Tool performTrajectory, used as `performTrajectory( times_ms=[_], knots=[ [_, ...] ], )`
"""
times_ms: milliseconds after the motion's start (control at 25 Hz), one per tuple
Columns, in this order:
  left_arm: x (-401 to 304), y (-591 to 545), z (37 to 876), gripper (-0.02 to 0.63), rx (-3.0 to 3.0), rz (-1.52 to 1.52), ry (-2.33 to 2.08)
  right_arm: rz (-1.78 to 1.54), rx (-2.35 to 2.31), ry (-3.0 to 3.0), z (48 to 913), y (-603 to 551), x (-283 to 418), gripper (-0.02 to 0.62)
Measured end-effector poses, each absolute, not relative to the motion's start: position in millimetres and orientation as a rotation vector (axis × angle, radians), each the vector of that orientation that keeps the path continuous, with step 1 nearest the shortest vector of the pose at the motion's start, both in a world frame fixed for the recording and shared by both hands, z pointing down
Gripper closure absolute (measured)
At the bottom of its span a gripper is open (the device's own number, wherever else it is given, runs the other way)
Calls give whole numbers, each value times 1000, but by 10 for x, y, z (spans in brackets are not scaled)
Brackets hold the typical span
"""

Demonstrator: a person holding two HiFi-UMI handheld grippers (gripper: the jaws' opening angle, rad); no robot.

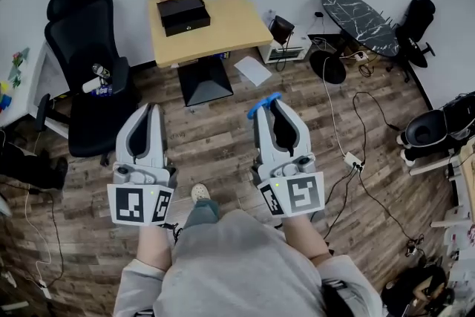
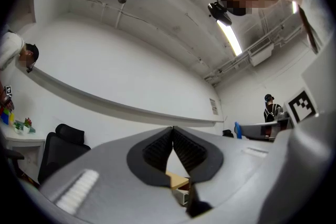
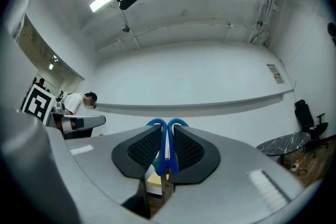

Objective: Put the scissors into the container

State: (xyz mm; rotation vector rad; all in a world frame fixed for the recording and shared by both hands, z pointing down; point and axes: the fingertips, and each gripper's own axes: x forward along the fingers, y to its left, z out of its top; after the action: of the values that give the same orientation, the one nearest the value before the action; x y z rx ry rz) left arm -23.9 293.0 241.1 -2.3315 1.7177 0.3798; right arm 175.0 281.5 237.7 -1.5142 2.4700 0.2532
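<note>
Both scissors loops (image 3: 156,122) in right gripper (image 3: 167,128)

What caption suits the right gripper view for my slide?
The right tool shut on blue-handled metal scissors, their handle loops sticking out past its tips.

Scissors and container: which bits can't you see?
Head view: the scissors show only blue handle loops; the right gripper hides the blades.
Right gripper view: the fingers cover the handles' sides; the gripper's body hides the blade tips.
Head view: the container is too small to tell open or closed.
</note>
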Motion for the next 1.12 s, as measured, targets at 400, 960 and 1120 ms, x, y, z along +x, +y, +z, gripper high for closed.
performTrajectory(
  times_ms=[400,960,1120],
  knots=[
    [-675,1962,2329,548,-2371,394,1667,271,-1560,2433,2260,1938,1310,522],
    [-1214,1127,2442,548,-2413,402,1637,274,-1609,2404,2342,1175,781,522],
    [-1204,894,2490,548,-2419,389,1644,272,-1609,2399,2354,926,805,522]
  ],
)
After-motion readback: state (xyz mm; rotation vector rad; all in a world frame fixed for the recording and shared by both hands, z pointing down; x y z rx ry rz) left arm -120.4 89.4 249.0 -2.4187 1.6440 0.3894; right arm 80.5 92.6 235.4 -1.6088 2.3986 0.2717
